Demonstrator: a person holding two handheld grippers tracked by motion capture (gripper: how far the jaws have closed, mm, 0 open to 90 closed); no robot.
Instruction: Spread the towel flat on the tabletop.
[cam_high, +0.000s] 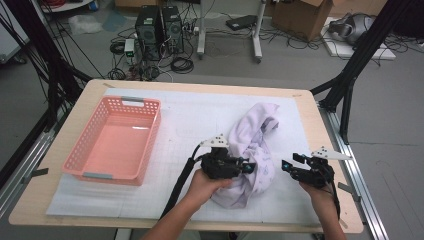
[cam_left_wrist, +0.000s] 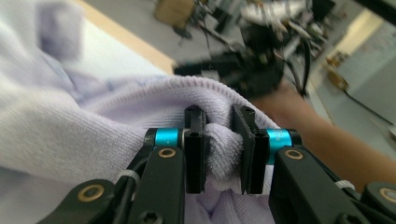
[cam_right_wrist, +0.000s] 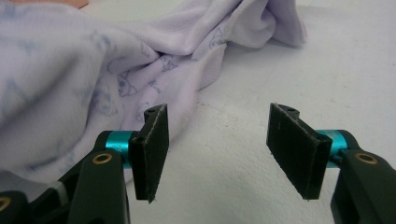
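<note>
A pale lilac garment (cam_high: 252, 150) with a faint print lies crumpled on the white mat right of centre. My left gripper (cam_high: 248, 166) is at its left edge, and in the left gripper view my left gripper (cam_left_wrist: 219, 149) is shut on a fold of the garment (cam_left_wrist: 223, 154), which bulges between the pads. My right gripper (cam_high: 290, 163) rests just right of the cloth, near the table's right side. Seen from its own camera, my right gripper (cam_right_wrist: 219, 154) stands open over bare mat, with the garment (cam_right_wrist: 93, 79) lying beyond its left pad.
A pink plastic basket (cam_high: 150, 107) with nothing in it sits on the left half of the white mat (cam_high: 200, 112). The wooden table's right edge (cam_high: 320, 125) runs close to my right hand. Cables, computer towers and boxes lie on the floor behind.
</note>
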